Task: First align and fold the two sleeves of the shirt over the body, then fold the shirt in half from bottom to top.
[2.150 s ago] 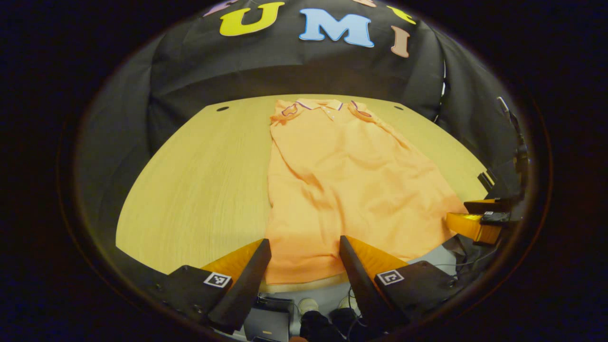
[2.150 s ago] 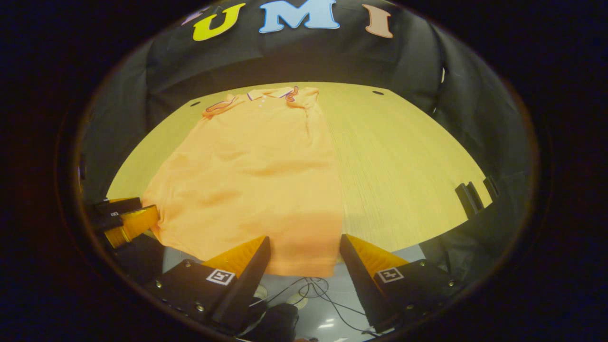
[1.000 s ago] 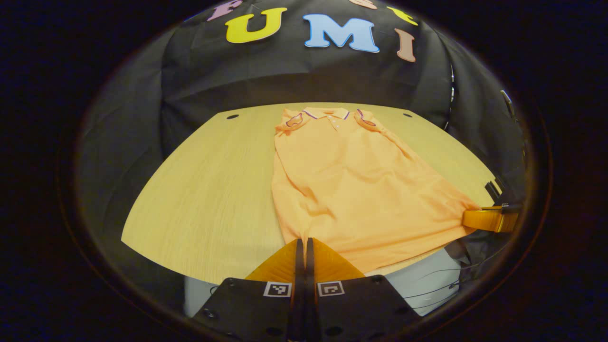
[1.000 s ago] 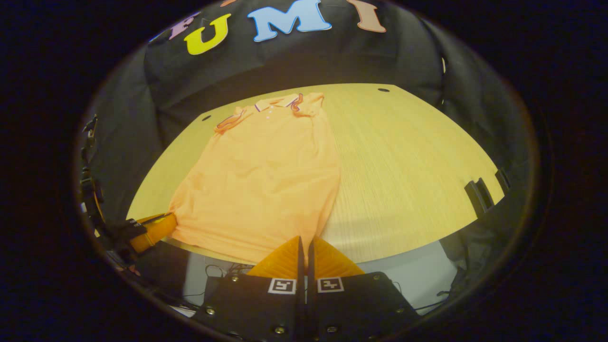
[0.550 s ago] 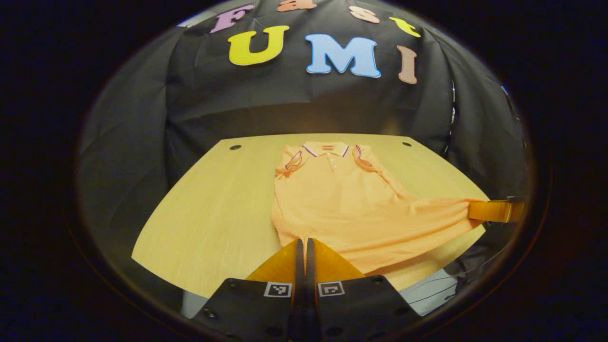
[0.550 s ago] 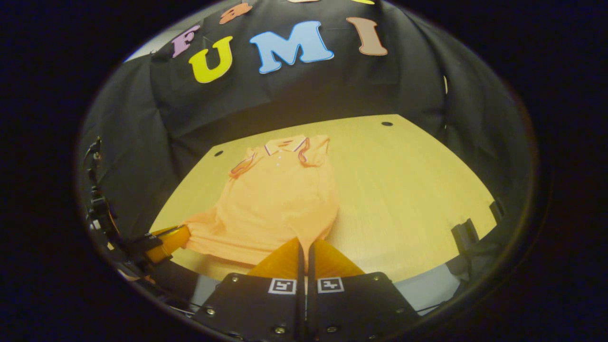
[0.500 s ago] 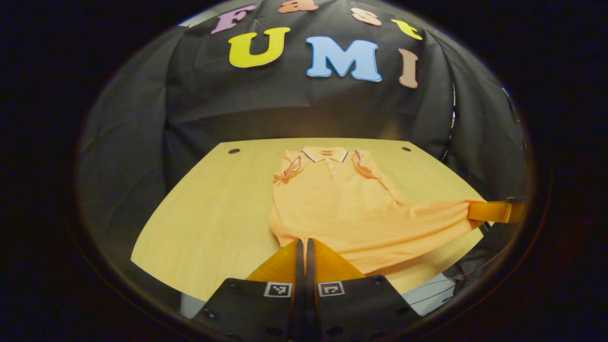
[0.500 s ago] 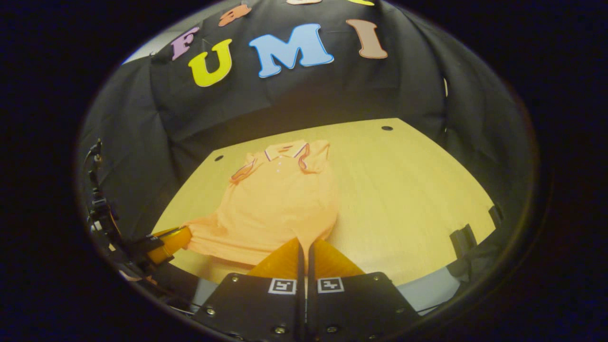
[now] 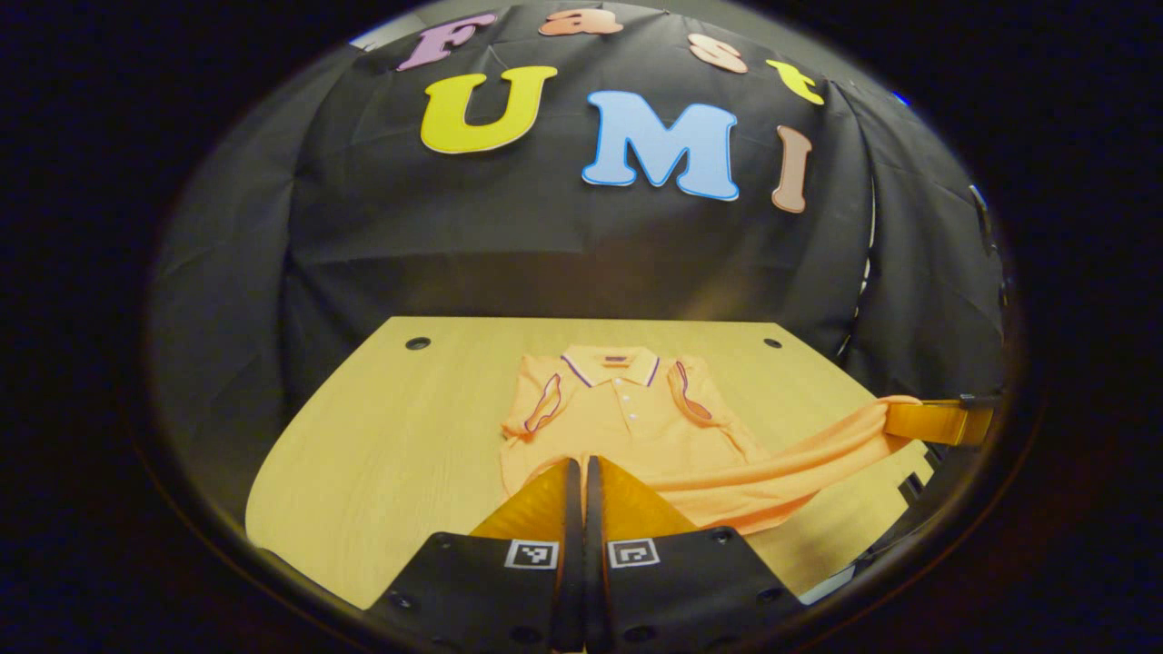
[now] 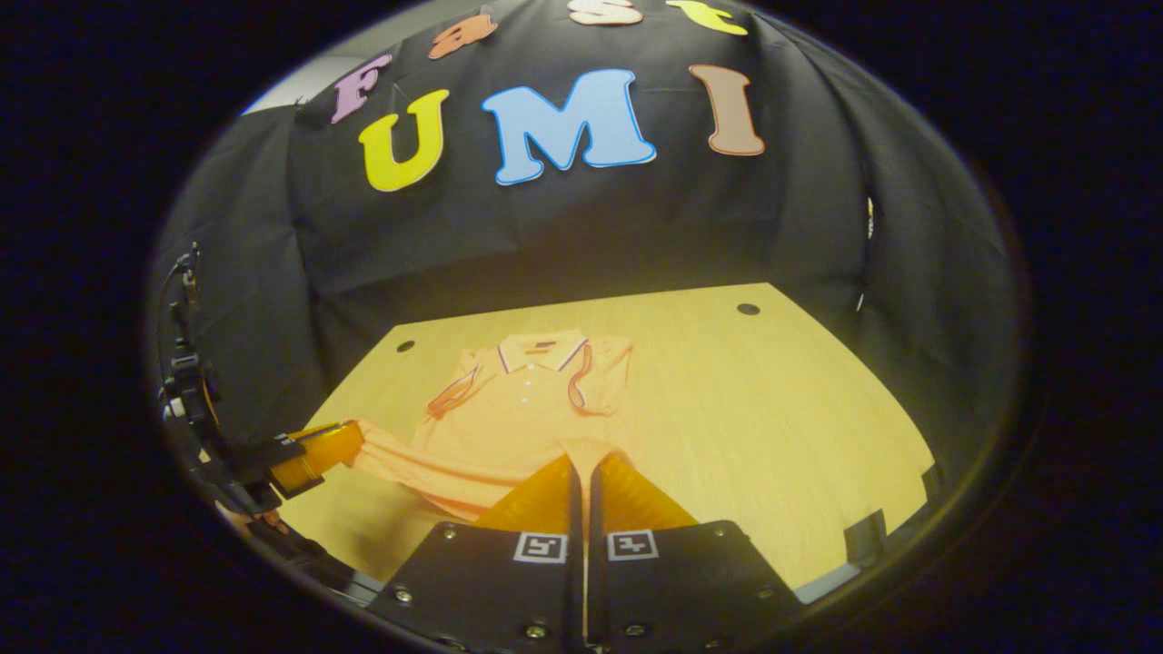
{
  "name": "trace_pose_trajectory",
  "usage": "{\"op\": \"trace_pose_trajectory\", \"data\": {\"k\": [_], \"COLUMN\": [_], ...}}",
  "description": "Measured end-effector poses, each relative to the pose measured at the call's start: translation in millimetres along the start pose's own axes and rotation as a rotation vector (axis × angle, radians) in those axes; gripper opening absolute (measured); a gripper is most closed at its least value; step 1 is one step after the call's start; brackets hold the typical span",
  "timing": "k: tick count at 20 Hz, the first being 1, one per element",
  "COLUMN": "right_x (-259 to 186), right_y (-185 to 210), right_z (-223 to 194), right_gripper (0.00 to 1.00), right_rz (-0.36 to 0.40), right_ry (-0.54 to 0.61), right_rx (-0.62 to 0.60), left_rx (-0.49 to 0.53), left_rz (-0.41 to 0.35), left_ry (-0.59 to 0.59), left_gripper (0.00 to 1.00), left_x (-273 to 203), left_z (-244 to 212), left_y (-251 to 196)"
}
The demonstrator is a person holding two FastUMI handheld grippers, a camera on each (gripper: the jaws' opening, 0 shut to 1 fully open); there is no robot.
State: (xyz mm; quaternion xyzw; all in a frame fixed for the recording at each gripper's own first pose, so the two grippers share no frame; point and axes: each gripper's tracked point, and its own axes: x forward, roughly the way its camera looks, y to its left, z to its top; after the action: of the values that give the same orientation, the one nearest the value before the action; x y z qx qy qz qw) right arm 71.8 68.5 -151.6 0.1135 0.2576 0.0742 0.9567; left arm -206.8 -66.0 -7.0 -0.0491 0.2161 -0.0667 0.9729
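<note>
Left gripper view: my jaws, both clamped on the shirt (image 9: 627, 427) hem, carry it over the bench (image 9: 382, 445) mid bottom-to-top fold; next, lay it at the collar (image 9: 611, 363).

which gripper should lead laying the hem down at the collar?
Neither clearly: left gripper and right gripper are each shut on a bottom corner of the shirt, both lifted toward the collar. Move them together.

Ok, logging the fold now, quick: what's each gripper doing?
Left gripper: closed on the shirt hem.
Right gripper: closed on the shirt hem.
</note>
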Motion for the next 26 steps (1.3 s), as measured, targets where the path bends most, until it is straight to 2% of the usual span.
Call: {"op": "trace_pose_trajectory", "data": {"k": [9,17,26], "right_x": [80,137,220], "right_y": [18,16,5], "right_z": [67,104,128], "right_gripper": [0.02,0.02,0.02], "right_rz": [-0.064,-0.144,-0.171], "right_ry": [-0.033,-0.023,-0.009], "right_rx": [0.005,0.025,0.043], "left_rx": [0.024,0.014,0.030], "left_rz": [-0.053,-0.115,-0.096], "left_ry": [-0.030,-0.044,-0.099], "left_gripper": [0.06,0.06,0.06], "left_x": [91,169,254], "left_z": [67,111,140], "left_y": [32,36,49]}}
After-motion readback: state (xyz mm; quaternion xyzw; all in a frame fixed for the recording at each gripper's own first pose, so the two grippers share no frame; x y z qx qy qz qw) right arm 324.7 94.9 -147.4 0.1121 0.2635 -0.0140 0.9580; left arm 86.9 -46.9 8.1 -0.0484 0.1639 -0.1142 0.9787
